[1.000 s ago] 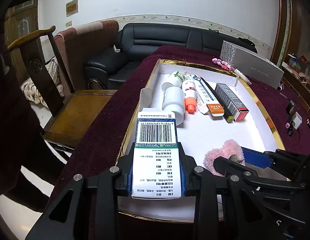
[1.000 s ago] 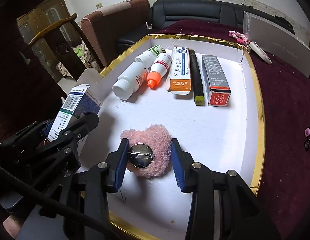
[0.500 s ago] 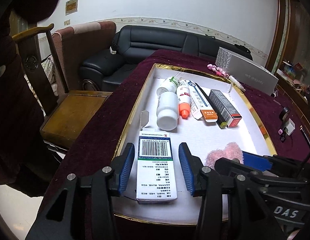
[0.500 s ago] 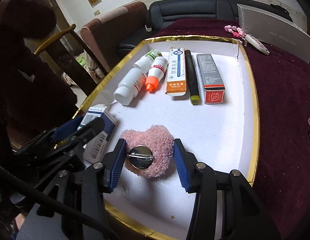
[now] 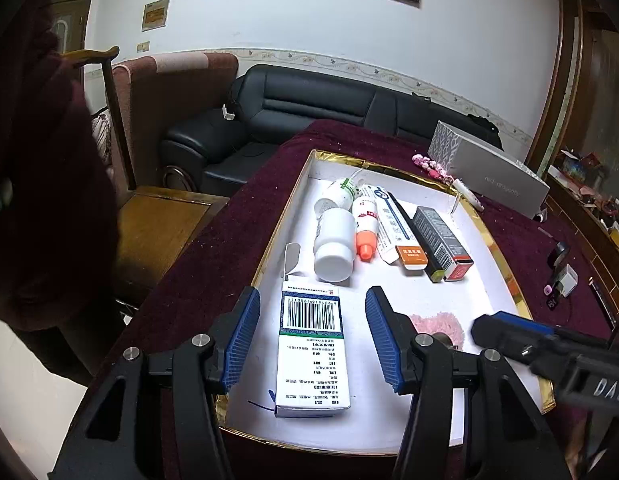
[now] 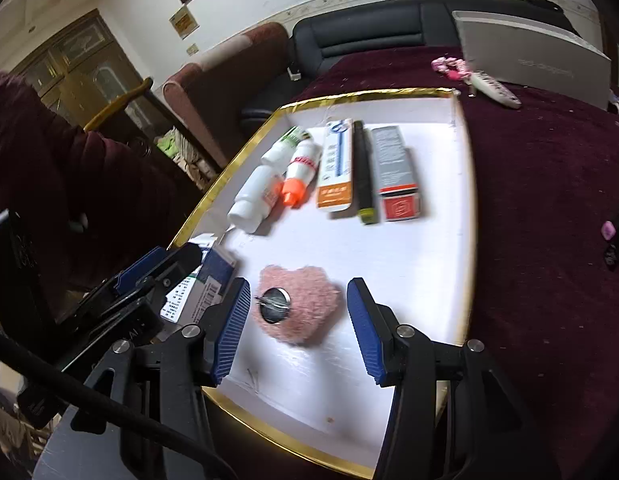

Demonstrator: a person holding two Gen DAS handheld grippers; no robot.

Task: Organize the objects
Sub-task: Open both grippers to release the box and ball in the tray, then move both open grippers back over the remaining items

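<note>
While both grippers hang over the near end of the tray, neither grips anything. In the left wrist view the left gripper sits at lower centre, its jaws spread and just been opening; the box with the barcode lies flat on the tray floor between the blue pads, with a clear gap on each side. In the right wrist view the right gripper is at lower centre, its jaws likewise spread and just been opening; the pink puff, with a round metal disc on top, rests on the tray between the pads, touching neither. That puff shows in the left view at lower right, partly hidden behind the left gripper's right finger, just right of the box. Toward the middle of the tray, in the centre of the left view, a row lies side by side: white bottle, orange-capped bottle, white-and-orange carton, dark pen, and grey-and-red carton. A second, green-labelled bottle lies behind the white one. Beyond the tray, at upper right, a grey box stands on the maroon cloth. At the left edge of the left view a dark red sleeve fills the frame.
</note>
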